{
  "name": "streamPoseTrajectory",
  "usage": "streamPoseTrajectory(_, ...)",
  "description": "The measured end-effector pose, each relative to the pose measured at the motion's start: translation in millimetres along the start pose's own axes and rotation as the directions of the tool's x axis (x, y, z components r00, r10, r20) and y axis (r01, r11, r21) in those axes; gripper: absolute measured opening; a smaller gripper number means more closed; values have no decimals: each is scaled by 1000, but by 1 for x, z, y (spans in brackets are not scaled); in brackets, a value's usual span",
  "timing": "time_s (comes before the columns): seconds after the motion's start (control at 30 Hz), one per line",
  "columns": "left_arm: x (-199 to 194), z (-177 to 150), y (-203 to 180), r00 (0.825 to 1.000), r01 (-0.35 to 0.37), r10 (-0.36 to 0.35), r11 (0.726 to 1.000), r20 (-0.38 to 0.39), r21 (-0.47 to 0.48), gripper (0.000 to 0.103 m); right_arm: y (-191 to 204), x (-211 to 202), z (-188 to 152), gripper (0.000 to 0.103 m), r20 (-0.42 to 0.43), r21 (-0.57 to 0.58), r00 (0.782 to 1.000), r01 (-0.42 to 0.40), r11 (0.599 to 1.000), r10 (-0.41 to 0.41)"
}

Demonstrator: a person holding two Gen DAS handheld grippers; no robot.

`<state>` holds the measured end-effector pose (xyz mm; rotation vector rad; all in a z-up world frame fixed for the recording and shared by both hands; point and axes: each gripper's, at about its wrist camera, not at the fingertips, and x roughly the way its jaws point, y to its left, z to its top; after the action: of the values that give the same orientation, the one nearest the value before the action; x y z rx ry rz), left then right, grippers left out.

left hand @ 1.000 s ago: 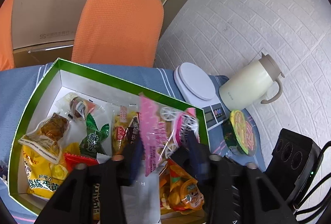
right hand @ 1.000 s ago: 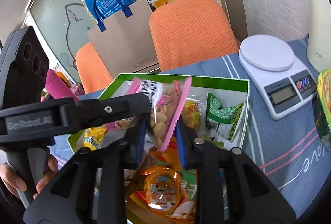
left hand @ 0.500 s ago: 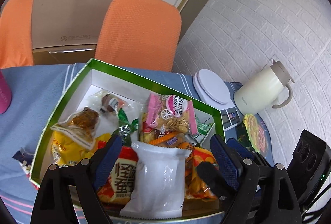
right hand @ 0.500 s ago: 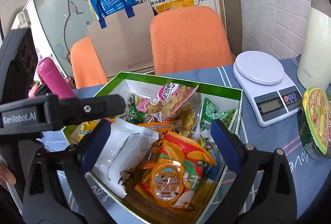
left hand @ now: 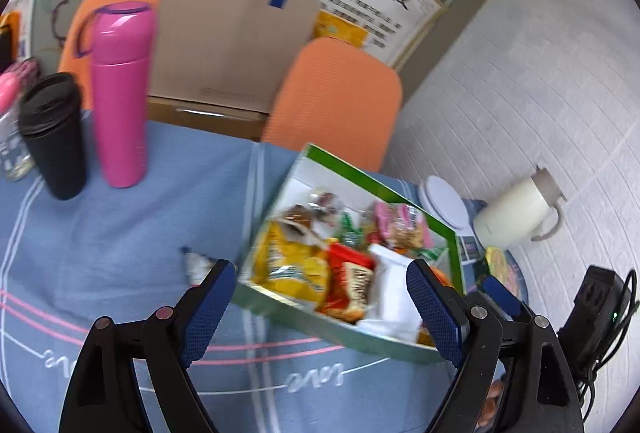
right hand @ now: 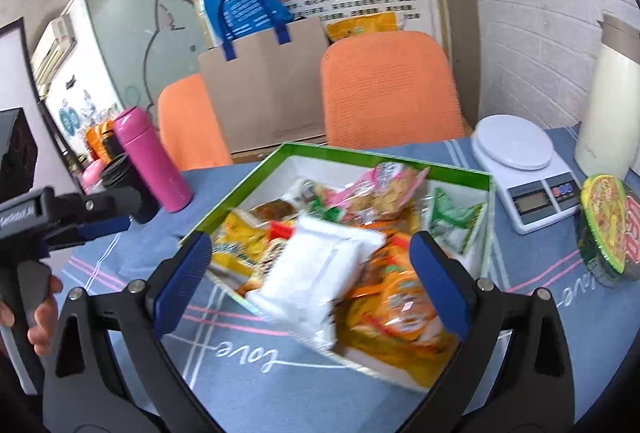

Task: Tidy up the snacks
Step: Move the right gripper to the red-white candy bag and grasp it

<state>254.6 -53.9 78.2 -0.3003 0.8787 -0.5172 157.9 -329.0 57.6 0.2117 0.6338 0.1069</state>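
Left wrist view, read from left to right: a black tumbler (left hand: 52, 137) and a pink flask (left hand: 120, 93) stand on the counter (left hand: 120, 233) well to the left of the green box (left hand: 348, 265), and one small snack packet (left hand: 196, 265) lies loose just left of the box's near corner. The left gripper (left hand: 320, 309) has its fingers spread wide and holds nothing. The loose packet sits ahead of its left finger, so this hand looks the nearer one for it; blur hides the packet's long axis. The box is filled with snacks, a white pouch (right hand: 320, 269) on top. The right gripper (right hand: 312, 281), likewise wide and empty, faces the box's near side. Right of the box stand a kitchen scale (right hand: 520, 169) and a noodle bowl (right hand: 608, 229), with a cream jug (right hand: 608, 113) cut off at the edge.
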Motion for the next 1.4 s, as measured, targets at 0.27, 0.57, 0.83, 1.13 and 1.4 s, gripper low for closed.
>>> streamPoseTrajectory(0.27,1,-13,88,999,-54,53,990,-12,-129,89,77,25,-35,98,-108,-153,988,-122,981,106)
streamPoseTrajectory(0.57,43,-23,135,995,48,-65,972,-70,-230,86,126,88,-65,59,-284,-184,947,-207,961,150)
streamPoseTrajectory(0.83,74,8,123,990,102,-121,971,-77,-215,82,110,117,-63,55,-311,-91,942,-161,983,125)
streamPoseTrajectory(1.13,117,4,118,972,95,-140,969,-189,-227,39,95,116,-56,55,-301,-82,947,-143,986,112)
streamPoseTrajectory(1.4,79,-37,126,970,115,-167,955,-177,-272,38,78,114,-72,55,-338,-47,925,-200,979,173)
